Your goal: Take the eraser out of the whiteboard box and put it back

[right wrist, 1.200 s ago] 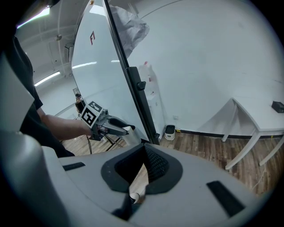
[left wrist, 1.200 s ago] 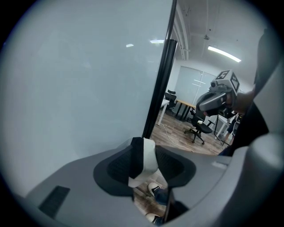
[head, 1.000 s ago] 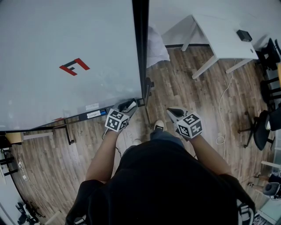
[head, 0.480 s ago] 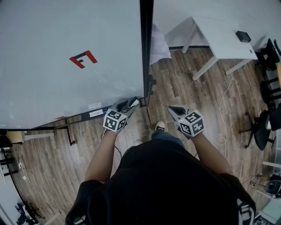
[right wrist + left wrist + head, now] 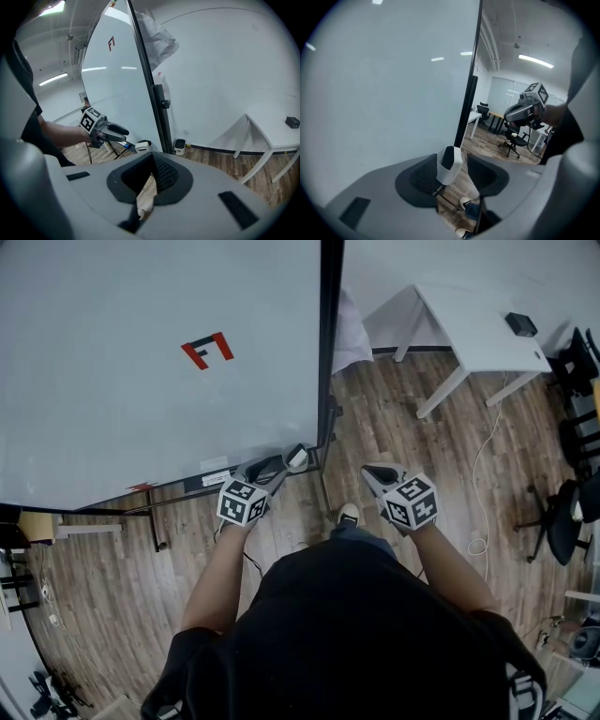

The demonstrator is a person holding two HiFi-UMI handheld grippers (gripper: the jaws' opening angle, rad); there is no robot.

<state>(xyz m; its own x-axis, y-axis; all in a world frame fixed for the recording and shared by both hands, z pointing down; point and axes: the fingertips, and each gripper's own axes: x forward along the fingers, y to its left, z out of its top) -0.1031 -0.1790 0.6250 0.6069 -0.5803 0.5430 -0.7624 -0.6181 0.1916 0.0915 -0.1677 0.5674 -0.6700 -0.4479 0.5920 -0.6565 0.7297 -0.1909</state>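
At the big white whiteboard's [image 5: 141, 381] lower corner, the dark eraser [image 5: 447, 157] is lodged in its small white box [image 5: 449, 175], framed untouched by the left gripper's [image 5: 274, 468] fingers, just spread wide, probably to clear it, while the right gripper's [image 5: 379, 476] fingers are pressed together, empty.

An office: a large whiteboard [image 5: 141, 381] on a wheeled stand fills one side, and a white bench [image 5: 478, 324] stands against a plain white wall. Black swivel chairs [image 5: 562, 517] sit on the wood-plank floor [image 5: 394, 437], with more desks and chairs beyond [image 5: 513, 140] under long ceiling strip lights [image 5: 536, 61]
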